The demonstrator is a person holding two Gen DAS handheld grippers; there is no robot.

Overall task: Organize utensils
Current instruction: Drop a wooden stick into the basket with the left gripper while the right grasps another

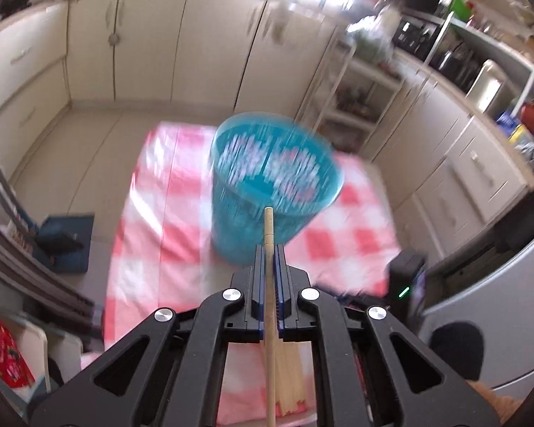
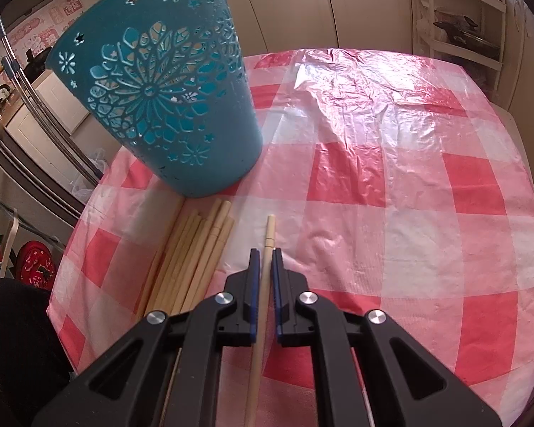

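Observation:
A teal perforated basket [image 1: 274, 185] stands on the red-and-white checked tablecloth [image 1: 338, 238]; it is blurred in the left wrist view. My left gripper [image 1: 270, 249] is shut on a wooden chopstick [image 1: 269, 227], held above the table with its tip pointing at the basket's near rim. More chopsticks [image 1: 292, 384] lie below it. In the right wrist view the basket [image 2: 160, 85] is at upper left. My right gripper [image 2: 263, 254] is shut on another wooden chopstick [image 2: 269, 231] low over the cloth [image 2: 409, 178]. A pile of several chopsticks [image 2: 192, 256] lies just left of it, in front of the basket.
Cream kitchen cabinets [image 1: 153, 46] and a white shelf rack [image 1: 356, 89] stand beyond the table. A dark device with a green light [image 1: 406, 284] sits at the table's right. A steel fridge [image 2: 28, 135] stands to the left in the right wrist view.

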